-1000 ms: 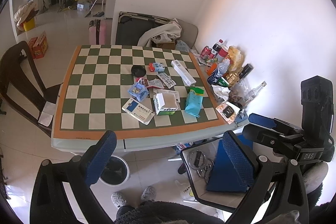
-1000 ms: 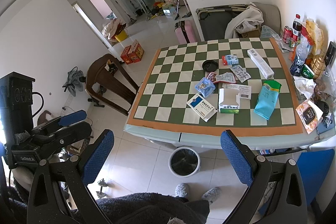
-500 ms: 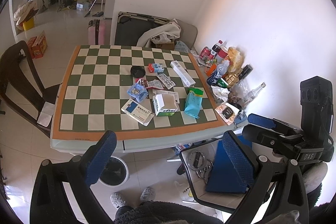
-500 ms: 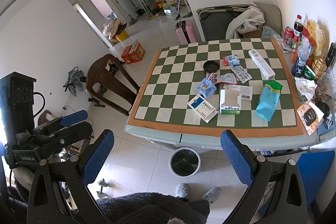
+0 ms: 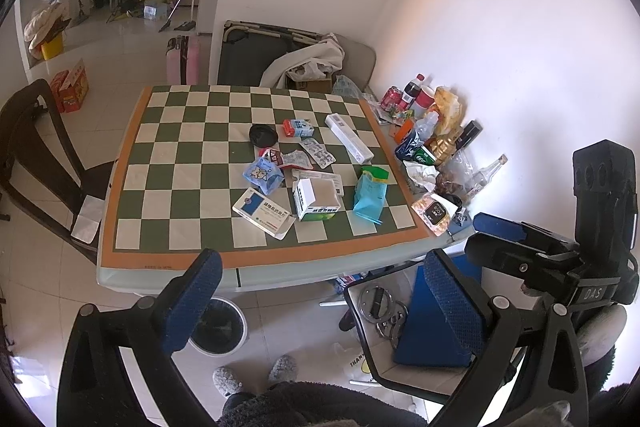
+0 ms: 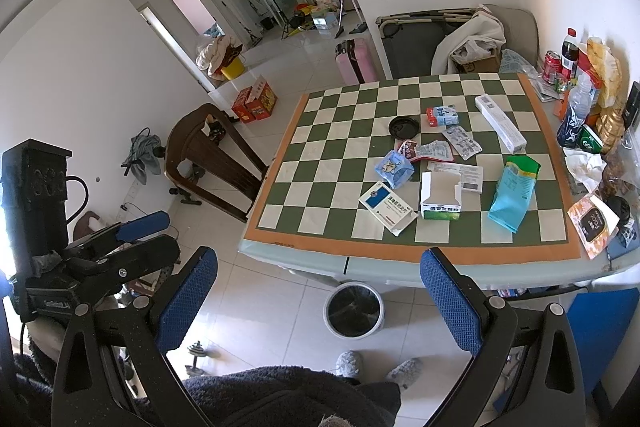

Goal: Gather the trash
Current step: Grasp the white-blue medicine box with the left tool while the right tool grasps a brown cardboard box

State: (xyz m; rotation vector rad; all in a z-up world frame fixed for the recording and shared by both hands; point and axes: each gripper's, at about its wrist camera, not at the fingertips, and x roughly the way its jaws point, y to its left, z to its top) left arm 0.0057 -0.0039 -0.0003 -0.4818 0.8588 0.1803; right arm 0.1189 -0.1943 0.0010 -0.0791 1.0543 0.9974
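Note:
Trash lies scattered on a green-and-white checkered table (image 5: 168, 183): an open white-and-green box (image 5: 318, 201), a flat white-and-blue box (image 5: 264, 213), a teal bag (image 5: 370, 195), a blue packet (image 5: 262, 175), blister packs (image 5: 318, 151), a black lid (image 5: 263, 135) and a long white box (image 5: 348, 137). A small round bin (image 5: 218, 327) stands on the floor under the table's near edge (image 6: 500, 271). My left gripper (image 5: 320, 267) and right gripper (image 6: 318, 263) hang open and empty, well short of the table, above the floor.
Bottles, cans and snack bags (image 5: 424, 131) crowd the table's right side by the wall. A dark wooden chair (image 5: 36, 155) stands to the left. A black-framed chair with a blue board (image 5: 424, 323) sits at the right. A person's slippered feet (image 5: 256, 375) are below.
Both views shift only slightly. Nothing on the table has moved, and both grippers stay open.

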